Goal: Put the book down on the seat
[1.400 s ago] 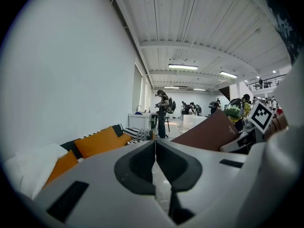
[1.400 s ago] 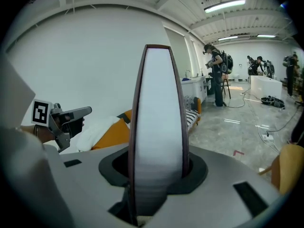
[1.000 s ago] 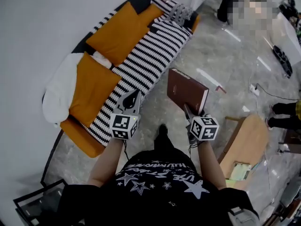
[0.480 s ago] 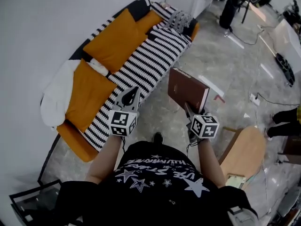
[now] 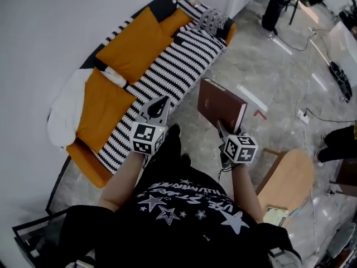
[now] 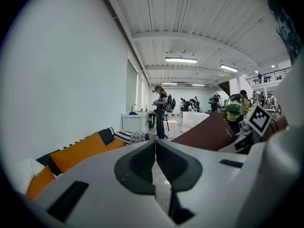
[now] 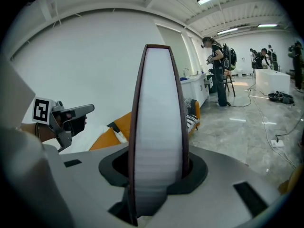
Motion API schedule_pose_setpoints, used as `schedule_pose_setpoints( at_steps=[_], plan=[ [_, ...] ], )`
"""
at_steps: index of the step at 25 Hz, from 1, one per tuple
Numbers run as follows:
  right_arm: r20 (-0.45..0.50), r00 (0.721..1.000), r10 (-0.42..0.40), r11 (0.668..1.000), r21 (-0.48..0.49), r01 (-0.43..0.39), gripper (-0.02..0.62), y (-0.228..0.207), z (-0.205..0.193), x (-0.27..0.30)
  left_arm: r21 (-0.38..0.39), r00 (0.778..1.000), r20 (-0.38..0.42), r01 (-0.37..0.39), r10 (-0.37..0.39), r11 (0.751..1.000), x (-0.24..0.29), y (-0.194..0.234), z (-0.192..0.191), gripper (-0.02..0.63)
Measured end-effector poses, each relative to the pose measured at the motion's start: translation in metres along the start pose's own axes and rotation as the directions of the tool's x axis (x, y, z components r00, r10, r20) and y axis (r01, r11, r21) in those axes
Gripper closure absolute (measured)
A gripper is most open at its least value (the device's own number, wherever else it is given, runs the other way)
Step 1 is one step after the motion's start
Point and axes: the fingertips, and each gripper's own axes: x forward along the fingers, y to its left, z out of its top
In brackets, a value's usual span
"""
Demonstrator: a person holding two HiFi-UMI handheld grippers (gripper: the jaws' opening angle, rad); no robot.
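Head view: right hand-held gripper clamps book

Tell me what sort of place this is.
Probably a big open workshop or studio hall with a lounge corner: a striped sofa with orange cushions against a white wall, a polished stone floor, and people standing farther off under ceiling strip lights.
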Motion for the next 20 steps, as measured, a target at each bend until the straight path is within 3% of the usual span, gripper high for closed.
schedule_pose_setpoints(
  at_steps=[11,20],
  plan=[
    [-0.032,0.998,-0.05,0.999,0.011,0.051,0.44,-0.026,0.007,0.022,-0.007,0.998,-0.003,0.062,-0.062,0.998,0.058,0.012,0.004,0.594],
    [-0.064,0.996,-0.059,0.998,-0.001,0.059,0.44,-0.042,0.057,0.101,-0.071,0.997,-0.018,0.073,-0.074,0.995,0.132,0.071,0.0,0.594]
  ],
)
